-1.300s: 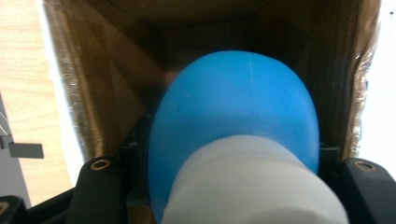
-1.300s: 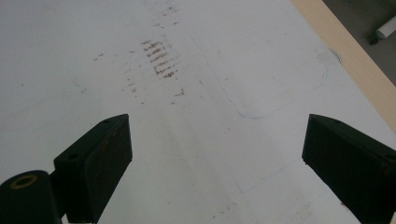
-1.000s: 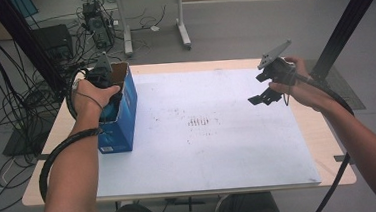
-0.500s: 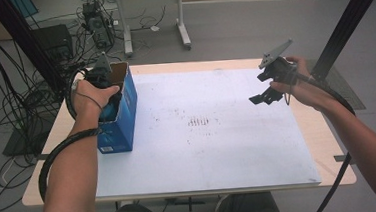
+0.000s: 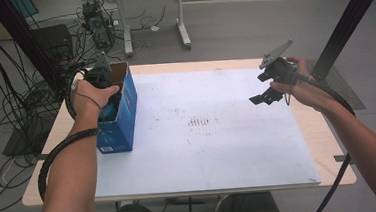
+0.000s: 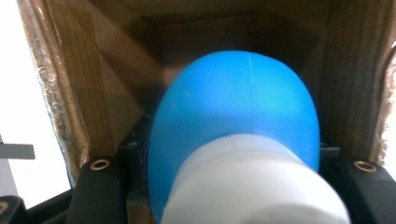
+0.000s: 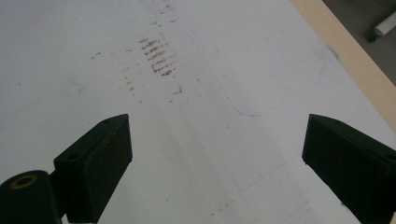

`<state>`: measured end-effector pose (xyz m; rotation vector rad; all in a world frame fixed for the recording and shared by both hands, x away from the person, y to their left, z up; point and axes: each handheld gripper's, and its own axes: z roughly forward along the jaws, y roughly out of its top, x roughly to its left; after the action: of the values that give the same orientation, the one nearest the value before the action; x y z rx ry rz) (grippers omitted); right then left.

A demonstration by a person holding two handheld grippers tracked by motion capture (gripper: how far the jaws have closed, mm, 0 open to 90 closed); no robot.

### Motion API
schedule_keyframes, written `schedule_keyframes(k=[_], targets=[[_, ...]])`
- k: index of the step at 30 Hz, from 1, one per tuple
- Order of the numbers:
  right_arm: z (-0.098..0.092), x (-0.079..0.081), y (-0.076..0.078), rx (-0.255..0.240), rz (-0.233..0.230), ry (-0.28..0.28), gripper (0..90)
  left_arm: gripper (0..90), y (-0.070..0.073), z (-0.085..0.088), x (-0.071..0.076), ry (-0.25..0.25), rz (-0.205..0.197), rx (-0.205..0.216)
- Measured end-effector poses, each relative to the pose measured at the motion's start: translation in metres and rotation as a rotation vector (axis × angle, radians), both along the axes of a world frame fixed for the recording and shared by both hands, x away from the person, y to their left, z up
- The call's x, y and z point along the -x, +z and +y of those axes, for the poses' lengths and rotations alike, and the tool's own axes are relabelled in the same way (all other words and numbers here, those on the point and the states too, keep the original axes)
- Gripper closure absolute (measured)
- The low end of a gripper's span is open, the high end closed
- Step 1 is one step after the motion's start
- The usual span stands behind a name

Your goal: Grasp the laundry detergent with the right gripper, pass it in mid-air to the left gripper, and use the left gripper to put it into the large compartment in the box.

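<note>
A blue cardboard box (image 5: 125, 121) with an open top stands at the left edge of the white sheet (image 5: 219, 154). My left gripper (image 5: 105, 89) reaches down into it, fingertips hidden by the box wall. In the left gripper view, a blue bottle (image 6: 238, 107) with a white cap (image 6: 257, 186) sits between the jaws, inside the brown box walls (image 6: 107, 79); the gripper is shut on it. My right gripper (image 5: 264, 96) hovers over the sheet's right side, open, with nothing between its fingers (image 7: 100, 163).
The sheet covers most of the wooden table (image 5: 329, 141) and carries faint brown smudges (image 5: 199, 121) near its middle. Cables and equipment (image 5: 93, 27) lie on the floor beyond the far left; a black post (image 5: 350, 19) stands at the right.
</note>
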<state>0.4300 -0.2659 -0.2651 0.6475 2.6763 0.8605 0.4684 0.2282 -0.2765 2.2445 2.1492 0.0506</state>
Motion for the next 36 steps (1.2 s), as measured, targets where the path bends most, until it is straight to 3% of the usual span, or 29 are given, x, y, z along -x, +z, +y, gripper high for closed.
schedule_keyframes(k=[36], targets=[[-0.0012, 0.0001, 0.0048, 0.005, -0.009, -0.003, 8.4, 37.1, -0.0002, 0.0004, -0.0006, -0.006, -0.002, 0.001]])
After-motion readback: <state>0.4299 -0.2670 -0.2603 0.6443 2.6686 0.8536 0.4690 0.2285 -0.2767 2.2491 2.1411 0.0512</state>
